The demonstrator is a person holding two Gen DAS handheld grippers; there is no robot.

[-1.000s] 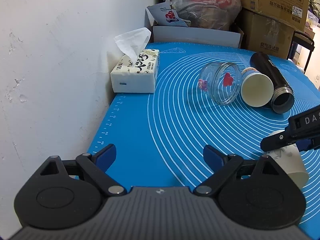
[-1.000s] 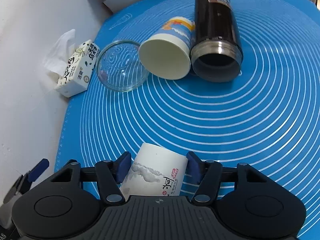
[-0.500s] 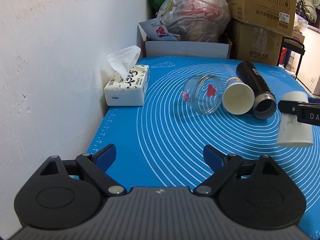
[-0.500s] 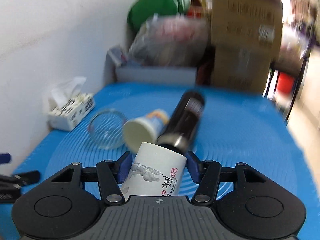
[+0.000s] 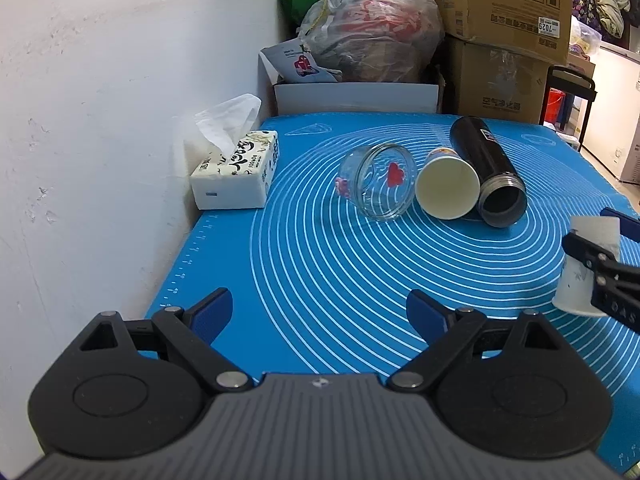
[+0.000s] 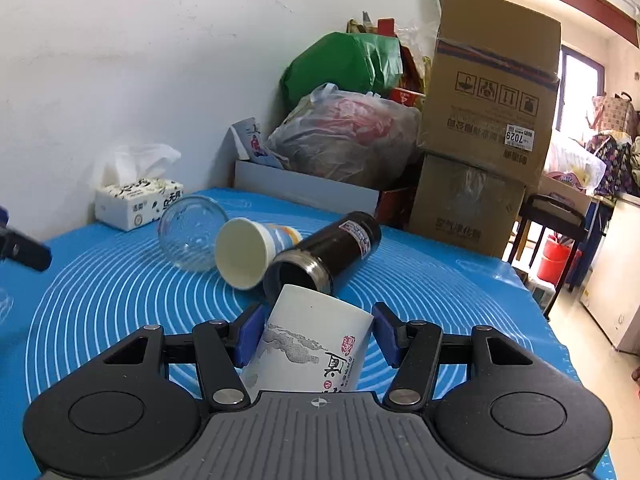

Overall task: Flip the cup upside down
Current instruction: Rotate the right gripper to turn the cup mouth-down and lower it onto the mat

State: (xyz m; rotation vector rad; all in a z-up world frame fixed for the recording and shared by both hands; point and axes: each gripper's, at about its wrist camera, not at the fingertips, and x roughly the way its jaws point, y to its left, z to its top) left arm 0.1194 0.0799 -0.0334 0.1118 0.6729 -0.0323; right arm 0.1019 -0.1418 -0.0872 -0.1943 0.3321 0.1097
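Smooth white glazed ceramic cup with inked landscape print (image 6: 316, 344) is sitting between matt blue rubbery pads (image 6: 386, 334) of the black plastic right gripper (image 6: 316, 332). Soft blue silicone mat with white printed rings (image 5: 320, 264) is bearing a clear glossy glass jar (image 5: 378, 182), a cream paper cup (image 5: 446, 188) and a glossy black flask with bare metal neck (image 5: 486, 168). Rough white plastered wall (image 5: 100, 120) is backing a paper tissue pack (image 5: 236, 174) and brown corrugated cardboard boxes (image 5: 504, 4).

A white sticker on the upper cardboard box (image 5: 504, 4) reads "7029". The right hand-held gripper (image 5: 608, 264) seems to show "DAS".
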